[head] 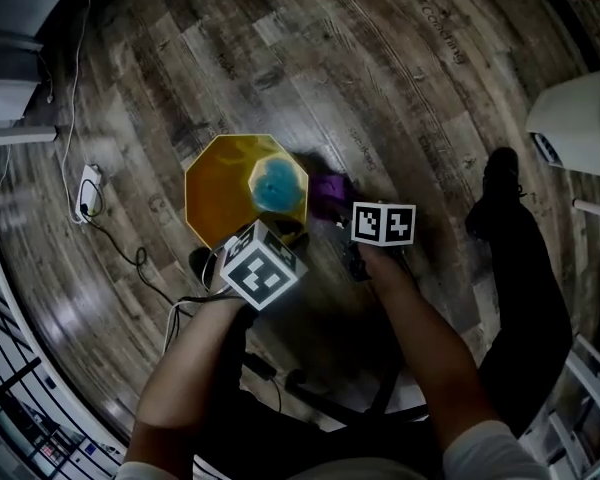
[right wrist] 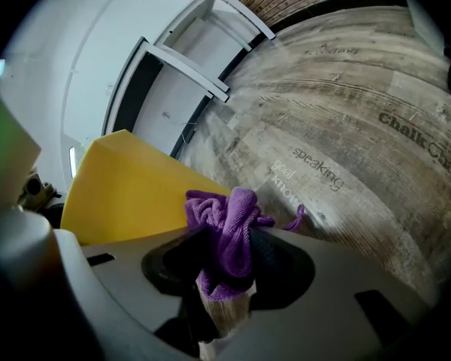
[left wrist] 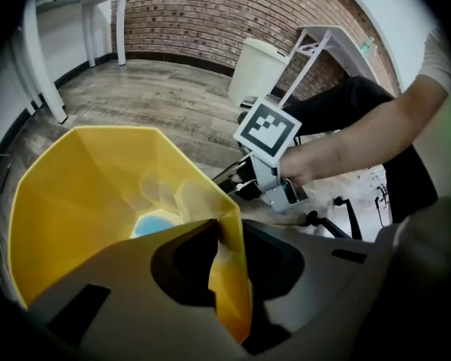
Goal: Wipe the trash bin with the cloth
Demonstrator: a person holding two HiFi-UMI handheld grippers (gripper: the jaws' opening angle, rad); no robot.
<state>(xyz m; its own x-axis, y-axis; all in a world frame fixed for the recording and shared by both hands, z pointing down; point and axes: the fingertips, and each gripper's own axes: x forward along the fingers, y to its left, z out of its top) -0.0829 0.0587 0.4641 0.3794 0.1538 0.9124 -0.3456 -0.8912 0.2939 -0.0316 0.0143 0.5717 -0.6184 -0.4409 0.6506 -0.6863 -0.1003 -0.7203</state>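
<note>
Head view: wooden plank floor (head: 400, 78) all round, and on it stands the yellow trash bin (head: 212, 183), eight-sided, mouth towards the camera, blue bottom showing inside. The person's legs and both forearms fill the lower part of the view. Over to the left gripper view: the left gripper (left wrist: 227, 230) sits at the bin's near rim, jaws almost together with the thin yellow wall pinched between them, one jaw inside and one outside. In the right gripper view, the right gripper (right wrist: 229, 241) is clamped on the purple cloth (right wrist: 230, 215), bunched up and poking out past the jaw tips. The cloth hangs just beside the bin's outer wall; whether it touches, I can't tell. A white power strip (head: 88, 190) lies off to the left.
</note>
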